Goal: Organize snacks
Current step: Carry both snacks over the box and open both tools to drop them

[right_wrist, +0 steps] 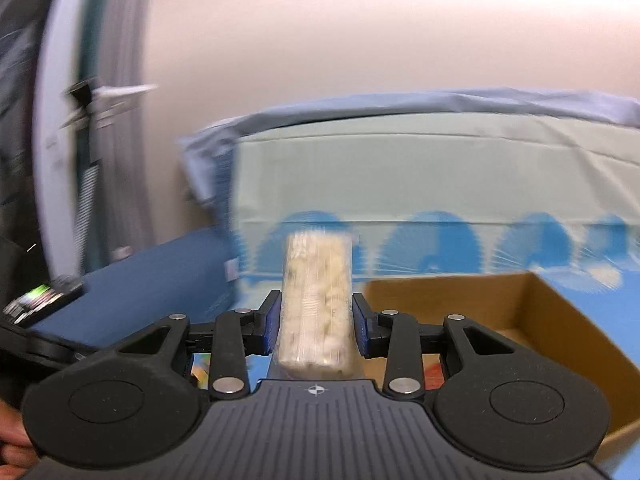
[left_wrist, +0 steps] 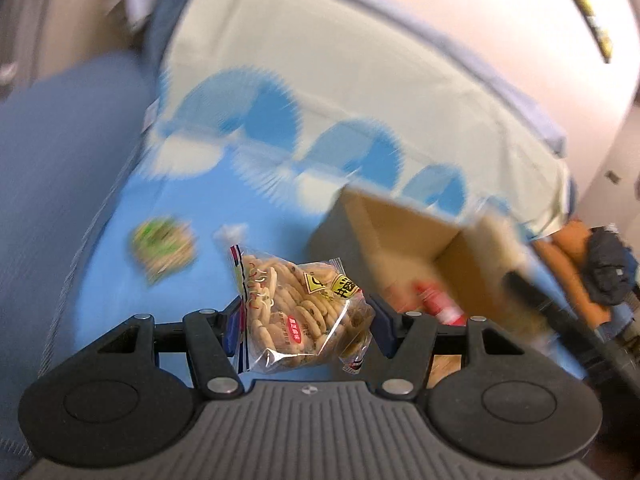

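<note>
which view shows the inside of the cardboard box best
The left wrist view: it looks down into the open cardboard box, where a red packet lies on the floor. The right wrist view shows the box from lower down, mostly its inner walls, with the floor largely hidden behind the gripper.

Cardboard box [left_wrist: 420,240] right of green snack packet [left_wrist: 164,246], on cloth [left_wrist: 180,200].
</note>
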Motion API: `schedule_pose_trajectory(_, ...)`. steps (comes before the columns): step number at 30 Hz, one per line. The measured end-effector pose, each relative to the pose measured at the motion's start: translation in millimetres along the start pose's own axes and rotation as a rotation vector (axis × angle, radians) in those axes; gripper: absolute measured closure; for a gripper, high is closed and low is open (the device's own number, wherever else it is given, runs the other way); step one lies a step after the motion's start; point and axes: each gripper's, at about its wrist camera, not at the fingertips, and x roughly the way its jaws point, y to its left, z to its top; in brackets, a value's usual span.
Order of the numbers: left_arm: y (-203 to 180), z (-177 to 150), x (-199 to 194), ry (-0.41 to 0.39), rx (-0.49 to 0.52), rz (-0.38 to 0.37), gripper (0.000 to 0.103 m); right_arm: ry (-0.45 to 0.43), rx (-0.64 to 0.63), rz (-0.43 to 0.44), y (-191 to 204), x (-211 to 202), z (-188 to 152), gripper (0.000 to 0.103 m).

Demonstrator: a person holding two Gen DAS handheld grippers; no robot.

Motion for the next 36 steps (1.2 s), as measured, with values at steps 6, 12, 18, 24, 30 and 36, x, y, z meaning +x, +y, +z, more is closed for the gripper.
schedule_pose_trajectory(6,-96,52,12,-0.102,0.094,-0.12,0.037,-0.027,0.123,-0.216,-55,2,7,0.065)
schedule_pose_trajectory(12,-165,70,30,-0.15,0.131,-0.216,0.013,-0.023,0.188,-0.396,-94,2,2,0.029)
schedule_pose_trajectory(18,-160,37,26,-0.22,0.185,-0.175,0.013,-0.018,0.173,-0.406,-98,2,-7,0.028)
schedule_pose_trajectory(24,-91,13,7,-0.174,0.205,-0.134,0.022,0.008,0.129,-0.358,-80,4,-8,0.028)
schedule_pose_trajectory(30,-12,-12,8,-0.049,0.248,-0.092,0.054,0.031,0.055,-0.286,-54,8,-16,0.028)
schedule_pose_trajectory(36,56,-63,10,0.032,0.247,-0.038,0.083,0.056,-0.014,-0.209,-27,10,-24,0.053)
